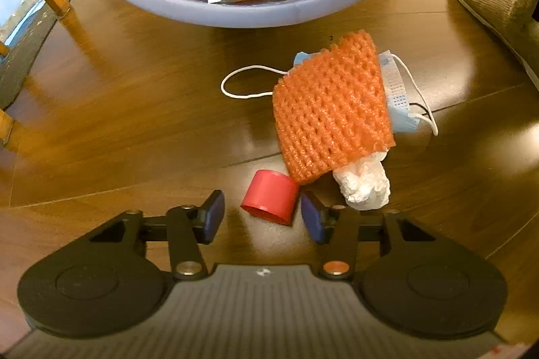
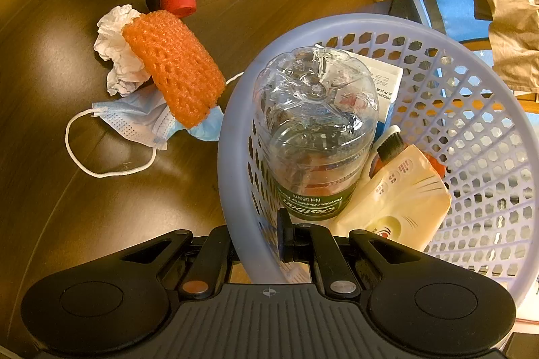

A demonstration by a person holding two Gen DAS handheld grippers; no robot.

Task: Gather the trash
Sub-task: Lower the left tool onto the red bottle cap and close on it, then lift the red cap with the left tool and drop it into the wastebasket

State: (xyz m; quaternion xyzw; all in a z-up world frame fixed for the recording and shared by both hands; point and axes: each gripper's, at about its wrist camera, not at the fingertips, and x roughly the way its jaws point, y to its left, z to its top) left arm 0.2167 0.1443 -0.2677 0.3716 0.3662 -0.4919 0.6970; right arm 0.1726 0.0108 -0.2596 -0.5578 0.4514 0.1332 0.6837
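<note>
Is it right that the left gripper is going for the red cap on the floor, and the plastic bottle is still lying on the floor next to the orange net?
Not quite. The plastic bottle is already inside the purple basket, not on the floor; the right wrist view shows it. The rest holds: the left gripper has its jaws around the red cap on the floor, beside the orange net.

A red cap (image 1: 269, 199) lay tilted on the floor, at seven o'clock from an orange foam net (image 1: 331, 109) covering a blue mask (image 1: 401, 102) and crumpled tissue (image 1: 365, 185).
</note>
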